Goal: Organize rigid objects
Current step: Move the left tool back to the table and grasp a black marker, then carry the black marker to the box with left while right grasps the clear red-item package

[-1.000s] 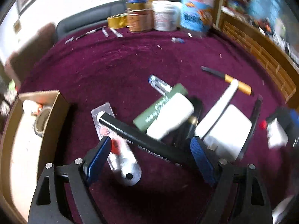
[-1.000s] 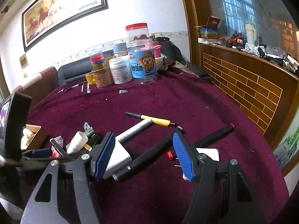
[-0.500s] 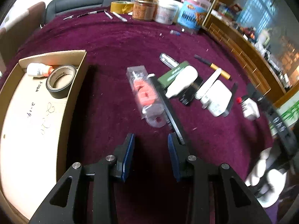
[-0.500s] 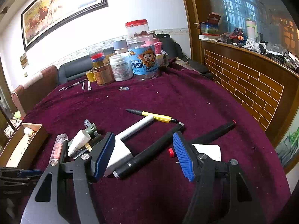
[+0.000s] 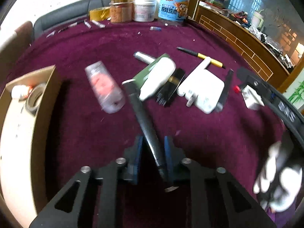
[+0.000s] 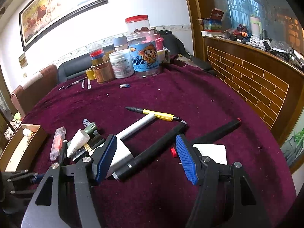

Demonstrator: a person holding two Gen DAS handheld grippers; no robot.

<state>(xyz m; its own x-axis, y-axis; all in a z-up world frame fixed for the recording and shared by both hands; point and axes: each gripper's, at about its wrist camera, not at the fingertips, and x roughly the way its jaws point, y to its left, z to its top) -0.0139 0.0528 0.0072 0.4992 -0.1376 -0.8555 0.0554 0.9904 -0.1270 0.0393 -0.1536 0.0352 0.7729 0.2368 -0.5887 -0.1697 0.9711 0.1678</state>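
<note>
My left gripper (image 5: 152, 156) is shut on a long black marker (image 5: 144, 125) and holds it by its near end, with the far end pointing at the pile. The pile holds a clear packet with red parts (image 5: 104, 87), a white tube (image 5: 157, 77), a green stick (image 5: 146, 72), a white adapter (image 5: 203, 91) and a yellow-black pen (image 5: 201, 56). My right gripper (image 6: 146, 157) is open and empty, low over a second black marker (image 6: 152, 150). A third black marker with a red tip (image 6: 218, 131) and a white plug (image 6: 210, 152) lie beside it.
A cardboard box (image 5: 45, 102) with a tape roll (image 5: 34, 98) and a small bottle stands at the left. Jars and tubs (image 6: 142, 57) crowd the far table edge. A wooden brick-pattern counter (image 6: 256, 79) runs along the right. Small pens and a battery lie near the jars.
My left gripper closed on the long black marker and pulled back with it; the marker now points straight away from me. The right gripper stayed open and still.
</note>
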